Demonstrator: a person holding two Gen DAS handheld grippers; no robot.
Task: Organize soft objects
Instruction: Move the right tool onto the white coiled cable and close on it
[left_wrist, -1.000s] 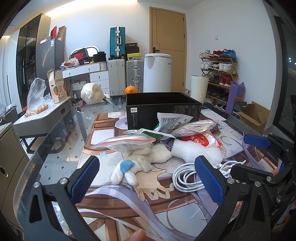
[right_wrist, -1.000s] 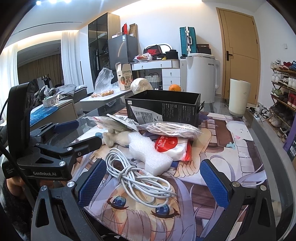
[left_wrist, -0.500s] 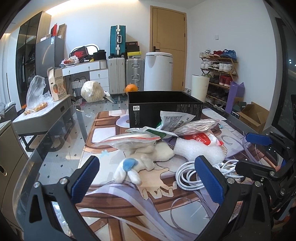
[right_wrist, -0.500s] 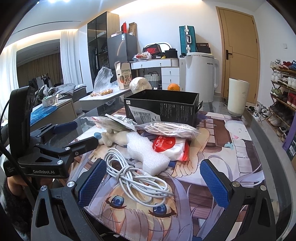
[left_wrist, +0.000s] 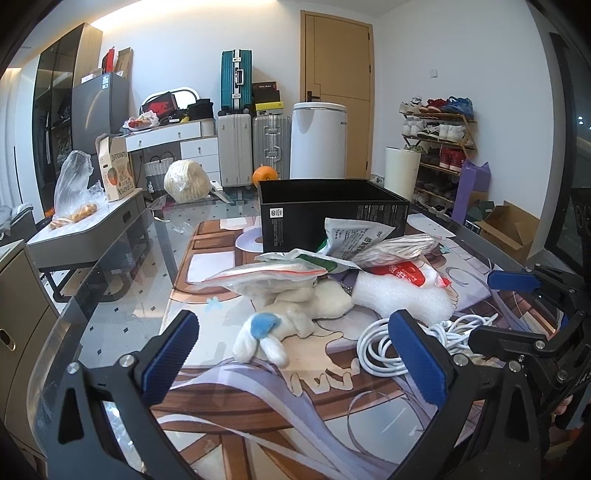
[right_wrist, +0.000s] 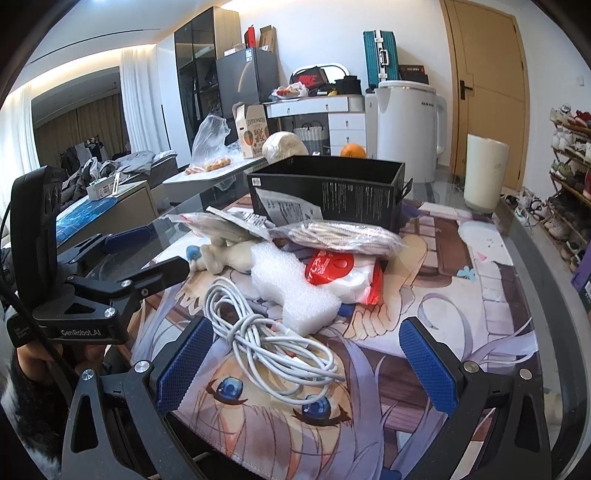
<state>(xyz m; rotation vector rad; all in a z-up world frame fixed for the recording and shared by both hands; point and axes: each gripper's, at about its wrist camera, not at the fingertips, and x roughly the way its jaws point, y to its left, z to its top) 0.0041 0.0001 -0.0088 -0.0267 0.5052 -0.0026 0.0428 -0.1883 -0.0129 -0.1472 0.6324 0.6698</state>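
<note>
Both grippers hold nothing, their blue-padded fingers spread wide: the left gripper (left_wrist: 295, 354) hangs low over the printed mat (left_wrist: 229, 402) with the white plush toy (left_wrist: 295, 317) lying just ahead between its fingers, and the right gripper (right_wrist: 306, 358) frames the near loops of the coiled white cable (right_wrist: 266, 332). Against the frames of a second ago, the left view has crept a little closer to the pile, so the toy and the black box (left_wrist: 332, 210) sit slightly nearer and more central; the right view has barely shifted, and nothing in the pile has been moved. The soft things lie heaped on the mat in front of the box: the toy, a white foam block (right_wrist: 291, 284), a red-and-white pack (right_wrist: 343, 275), and plastic bags (left_wrist: 266, 277) on top. The left view shows the toy's blue tip and the zip bag resting on it. The right view alone shows the foam touching the cable, the bag of cord (right_wrist: 340, 236), and a hand (right_wrist: 44, 354) under the left gripper.
</note>
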